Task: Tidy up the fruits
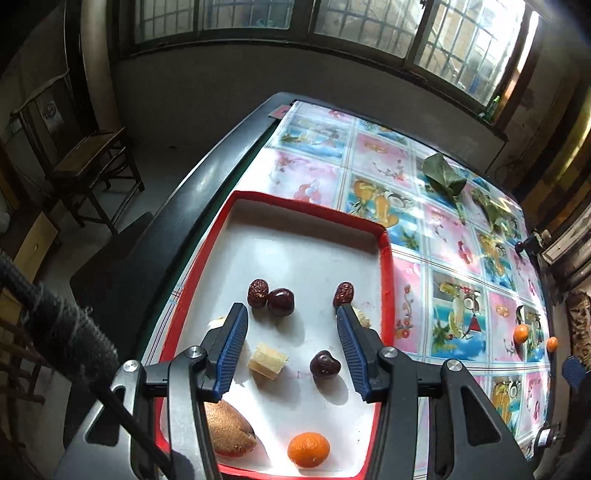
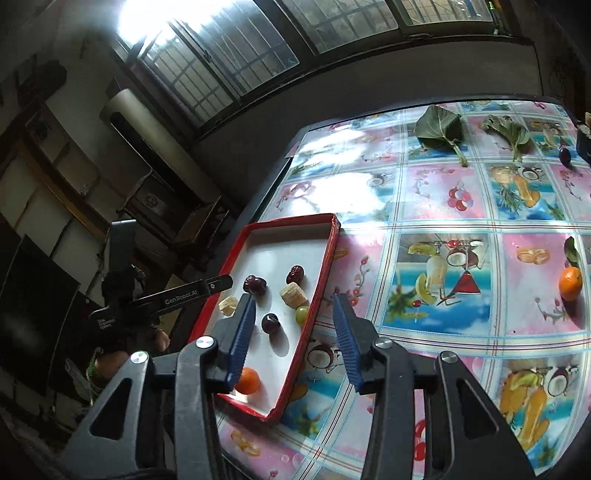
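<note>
Both tools are spread wide, gripping nothing: left tool (image 1: 291, 314) over the tray (image 1: 386, 266), right tool (image 2: 293, 304) straddling its rim.

Barred windows (image 1: 229, 14) run along the far wall, daylight blown out at one pane (image 1: 517, 48). Grey plaster wall (image 1: 207, 88) below the sill, grey concrete floor (image 1: 155, 173). Dark wooden chair (image 1: 92, 166) stands on the floor left of the tabletop (image 1: 207, 184), which has a dark rim and a glossy fruit-print cloth (image 1: 454, 254) catching glare. In the right wrist view: white cylindrical unit (image 2: 125, 107) stands by the window, dark cabinet (image 2: 155, 199) beside it, wooden chair (image 2: 199, 225) near the tabletop edge. Room dim overall, cluttered at sides.
</note>
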Motion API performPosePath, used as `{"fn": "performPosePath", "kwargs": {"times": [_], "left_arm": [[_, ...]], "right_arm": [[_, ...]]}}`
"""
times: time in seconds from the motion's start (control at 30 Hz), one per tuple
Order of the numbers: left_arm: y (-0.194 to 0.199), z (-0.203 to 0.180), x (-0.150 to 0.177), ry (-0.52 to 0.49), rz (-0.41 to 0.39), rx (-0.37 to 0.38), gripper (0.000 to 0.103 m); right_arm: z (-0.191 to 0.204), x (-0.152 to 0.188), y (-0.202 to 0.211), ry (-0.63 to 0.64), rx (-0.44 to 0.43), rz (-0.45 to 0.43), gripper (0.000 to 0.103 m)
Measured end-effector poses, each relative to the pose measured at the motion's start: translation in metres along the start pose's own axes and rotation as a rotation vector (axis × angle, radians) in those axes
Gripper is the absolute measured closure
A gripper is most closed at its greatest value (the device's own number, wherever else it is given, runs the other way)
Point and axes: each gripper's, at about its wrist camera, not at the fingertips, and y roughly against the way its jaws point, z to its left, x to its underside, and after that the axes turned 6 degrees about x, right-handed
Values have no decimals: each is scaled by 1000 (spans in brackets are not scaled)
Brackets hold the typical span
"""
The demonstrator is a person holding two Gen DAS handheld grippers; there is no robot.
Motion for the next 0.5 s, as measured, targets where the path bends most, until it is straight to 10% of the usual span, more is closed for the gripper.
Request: {"fn": "performPosePath", "kwargs": {"times": [0.07, 0.23, 0.4, 0.5], "left_arm": [[29, -12, -3, -45, -35, 45, 74], [100, -35, -22, -129, -124, 108, 75], [176, -54, -42, -199, -241, 118, 66], [218, -68, -60, -243, -320, 81, 45]], "right_arm": [[-1, -4, 63, -13, -31, -62, 58], [34, -37, 250, 75, -40, -369, 58], [96, -82, 415, 191, 38, -710, 54], [130, -113, 490, 223, 143, -872, 35]]}}
